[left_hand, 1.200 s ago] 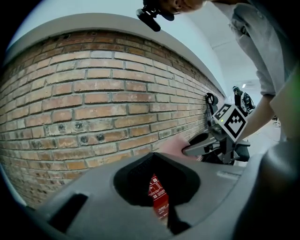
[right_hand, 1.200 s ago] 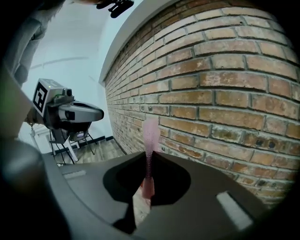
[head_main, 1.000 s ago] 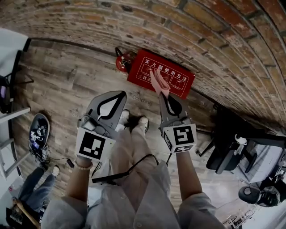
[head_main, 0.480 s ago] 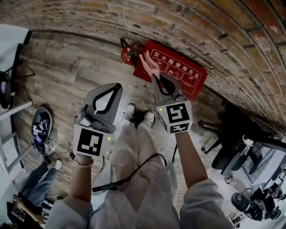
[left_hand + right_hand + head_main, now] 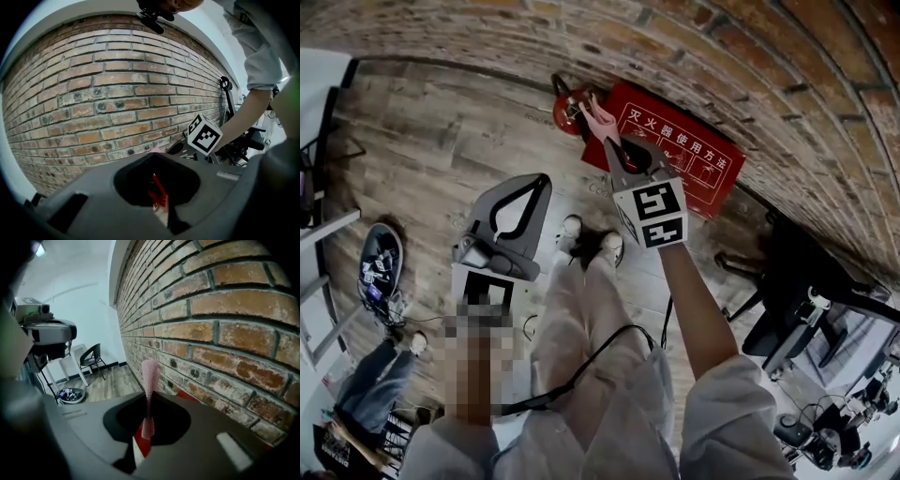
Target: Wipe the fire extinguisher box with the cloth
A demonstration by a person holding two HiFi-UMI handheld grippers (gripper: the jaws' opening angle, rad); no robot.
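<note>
The red fire extinguisher box (image 5: 680, 150) lies on the wooden floor against the brick wall, white print on its face. My right gripper (image 5: 612, 141) is shut on a pink cloth (image 5: 598, 117), which sticks out past the jaws over the box's left end. In the right gripper view the cloth (image 5: 149, 376) stands up from the closed jaws of the right gripper (image 5: 148, 399), with the red box (image 5: 188, 397) below. My left gripper (image 5: 532, 185) hangs further left and nearer, shut with nothing held. Through the left gripper (image 5: 157, 157) a sliver of the box (image 5: 158, 191) shows.
A red extinguisher (image 5: 565, 108) stands at the box's left end. The person's shoes (image 5: 589, 236) are just in front of the box. A black office chair (image 5: 797, 305) is at the right. At the left are a bowl of clutter (image 5: 380, 269) and another person's legs (image 5: 366, 384).
My right gripper has carried the cloth leftward along the box, from its middle to its left end near the extinguisher. The left gripper has hardly moved.
</note>
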